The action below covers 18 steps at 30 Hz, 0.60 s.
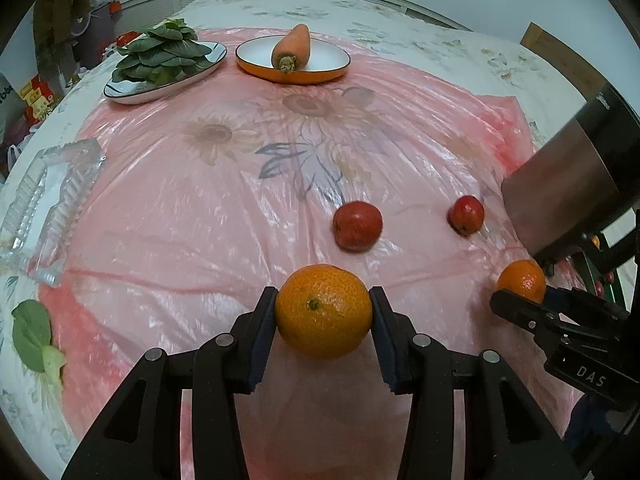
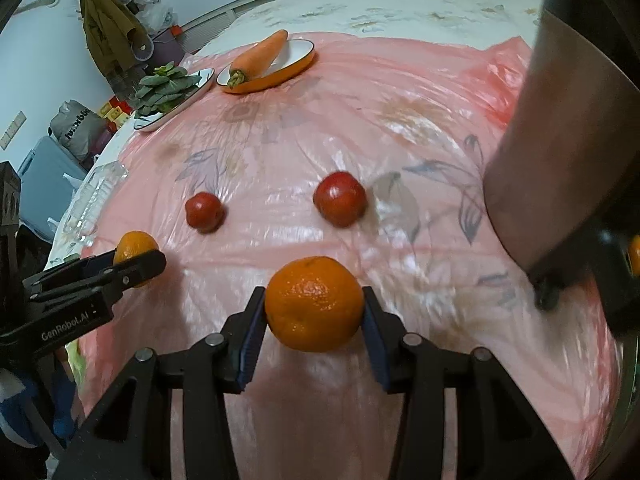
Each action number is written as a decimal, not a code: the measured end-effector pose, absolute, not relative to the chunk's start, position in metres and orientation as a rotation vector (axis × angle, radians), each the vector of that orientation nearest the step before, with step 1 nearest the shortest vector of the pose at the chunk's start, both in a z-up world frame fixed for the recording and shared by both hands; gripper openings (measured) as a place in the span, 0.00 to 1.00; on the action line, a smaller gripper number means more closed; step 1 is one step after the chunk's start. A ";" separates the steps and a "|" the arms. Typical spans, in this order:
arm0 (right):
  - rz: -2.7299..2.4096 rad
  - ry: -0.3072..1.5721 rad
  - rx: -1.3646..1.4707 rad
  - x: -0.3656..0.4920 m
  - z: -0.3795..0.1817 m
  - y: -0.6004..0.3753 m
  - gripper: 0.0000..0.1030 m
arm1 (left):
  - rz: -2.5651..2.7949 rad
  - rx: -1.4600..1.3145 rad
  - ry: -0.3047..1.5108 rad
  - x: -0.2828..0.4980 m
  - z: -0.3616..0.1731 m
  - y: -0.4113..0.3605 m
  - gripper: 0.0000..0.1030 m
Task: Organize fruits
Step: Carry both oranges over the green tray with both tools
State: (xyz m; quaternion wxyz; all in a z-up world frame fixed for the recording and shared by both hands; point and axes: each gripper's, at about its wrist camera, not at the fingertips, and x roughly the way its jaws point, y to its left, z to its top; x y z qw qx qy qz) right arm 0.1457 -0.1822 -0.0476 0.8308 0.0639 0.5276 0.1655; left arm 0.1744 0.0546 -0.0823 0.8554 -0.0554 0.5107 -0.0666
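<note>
Between left gripper (image 1: 324,312) fingers (image 1: 264,320), dimpled orange mandarin (image 1: 323,316), green stem-scar

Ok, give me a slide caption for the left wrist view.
Left claw grips an orange above the pink sheet, two red fruits beyond.

Far ahead of me an orange-rimmed plate (image 1: 320,76) carries a carrot (image 1: 292,46) with its stub end towards me. Just to its left, a dark-rimmed plate (image 1: 132,94) holds leafy greens (image 1: 164,54). A clear glass tray (image 1: 48,200) sits at the left edge of the pink plastic sheet (image 1: 200,208), and a loose green leaf (image 1: 32,336) lies on the flowered cloth (image 1: 460,48) nearer me.
</note>
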 end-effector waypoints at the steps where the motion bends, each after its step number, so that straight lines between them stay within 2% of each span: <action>1: 0.351 1.120 0.140 0.142 -0.047 -0.184 0.62 | -0.142 -0.113 1.075 0.172 -0.081 0.053 0.38; 18: 0.306 1.125 0.203 0.093 -0.030 -0.246 0.62 | -0.278 -0.026 1.106 0.137 -0.062 -0.028 0.38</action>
